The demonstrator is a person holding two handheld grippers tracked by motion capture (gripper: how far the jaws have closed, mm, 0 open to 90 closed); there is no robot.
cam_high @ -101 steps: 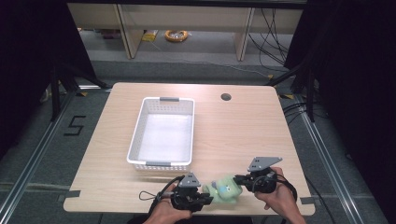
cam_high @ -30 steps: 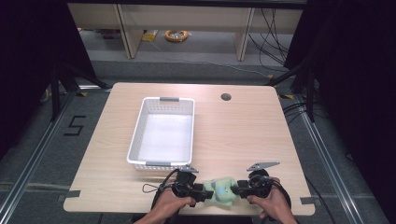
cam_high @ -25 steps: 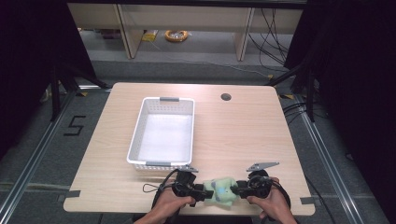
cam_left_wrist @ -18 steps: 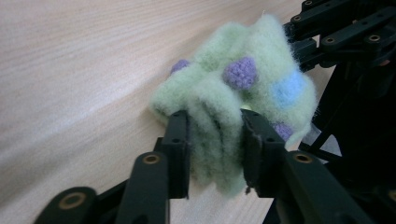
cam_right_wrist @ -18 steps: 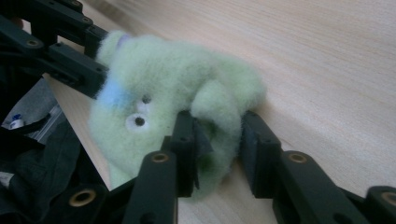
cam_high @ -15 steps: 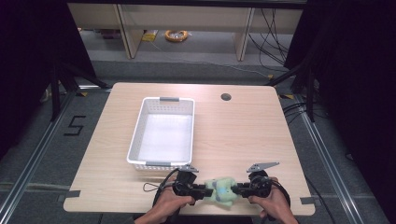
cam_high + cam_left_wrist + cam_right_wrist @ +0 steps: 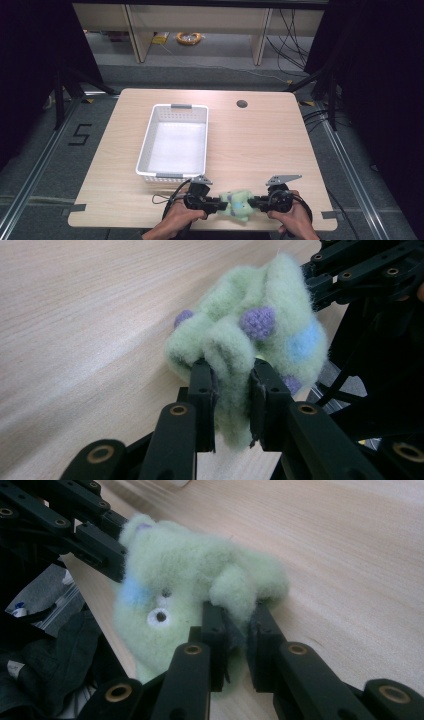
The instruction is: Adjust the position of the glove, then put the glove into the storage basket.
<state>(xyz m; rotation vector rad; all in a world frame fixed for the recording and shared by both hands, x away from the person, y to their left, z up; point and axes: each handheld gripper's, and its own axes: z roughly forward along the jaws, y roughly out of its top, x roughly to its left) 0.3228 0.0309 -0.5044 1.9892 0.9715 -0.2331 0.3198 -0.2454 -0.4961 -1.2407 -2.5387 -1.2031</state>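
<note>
Plush toy [image 7: 237, 203] at the worktop [image 7: 260, 145] near edge, pinched by left tongs [image 7: 231, 390] and right tongs [image 7: 239, 625]; white basket [image 7: 150, 150] behind, empty.

Each hand carries a black gripper: the left gripper [image 7: 212, 204] and the right gripper [image 7: 260, 202]. Each has 2 flat black jaws on jointed black link bars, pinned with brass-coloured rivets in the left gripper view [image 7: 232, 405] and right gripper view [image 7: 235, 645]. A grey 3-cornered plate [image 7: 202, 180] tops each body. A thin black cable [image 7: 167, 199] loops off the left gripper. The forearms show no sleeves.
</note>
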